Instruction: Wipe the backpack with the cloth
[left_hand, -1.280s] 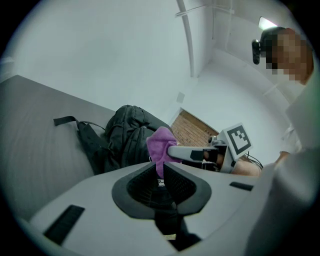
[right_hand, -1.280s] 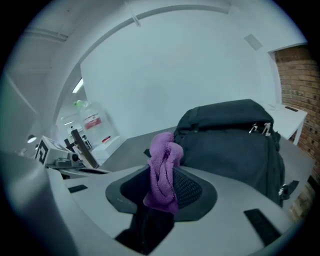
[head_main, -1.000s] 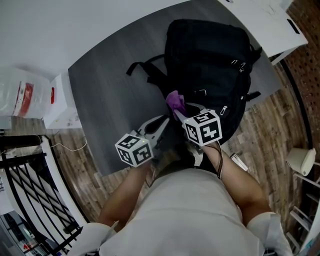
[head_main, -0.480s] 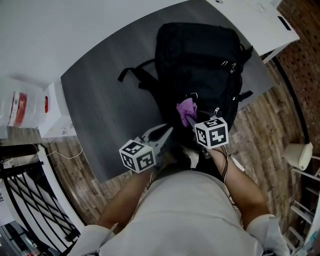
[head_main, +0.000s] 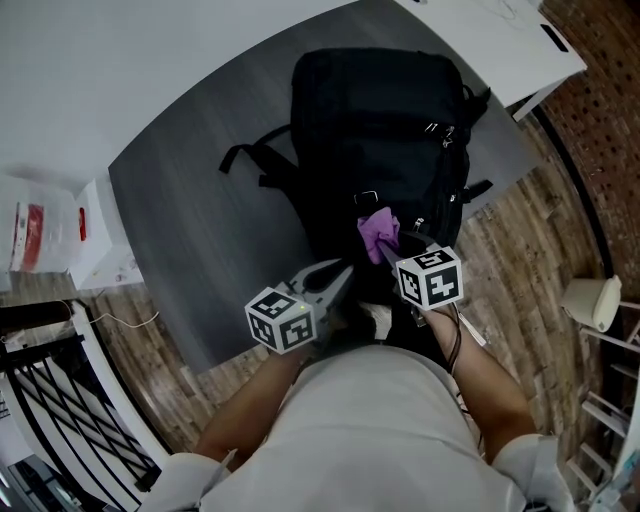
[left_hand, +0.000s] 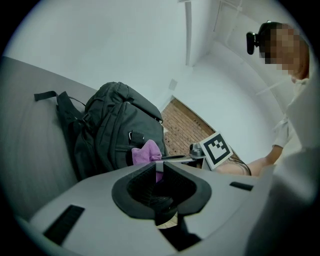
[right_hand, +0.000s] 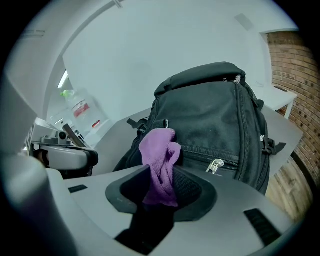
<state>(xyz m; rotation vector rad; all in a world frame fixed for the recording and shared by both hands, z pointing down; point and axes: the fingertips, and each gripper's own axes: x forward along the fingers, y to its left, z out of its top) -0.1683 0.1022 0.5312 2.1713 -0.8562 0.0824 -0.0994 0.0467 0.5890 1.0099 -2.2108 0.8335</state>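
The black backpack (head_main: 375, 140) lies on the grey table (head_main: 190, 230), near its right end, with what looks like its zippered front panel turned up. Its long axis runs straight away from the person toward the far edge of the table. The shoulder straps (head_main: 262, 160) spill out to the left, and the zip pulls clustered at the far end suggest the top points away, though I wouldn't swear to it.

The right gripper (head_main: 390, 250) is clamped on the purple cloth (head_main: 378, 230), with a bunched wad standing free above the jaws over the near end of the bag. Whether the wad touches the fabric I cannot tell. The left gripper (head_main: 340, 275) has its jaws drawn nearly together with nothing between them, and it sits just beside the bag's near left corner.

The cloth looks light, limp and a bit fluffy — it will fold over itself, so gripping a gathered fold low down with a good wad left free seems right. The bag is soft-sided and will likely give under pressure and may creep on the smooth tabletop. The empty gripper could steady it at the near edge or a strap. The zip pulls and buckles look likely to snag the cloth.
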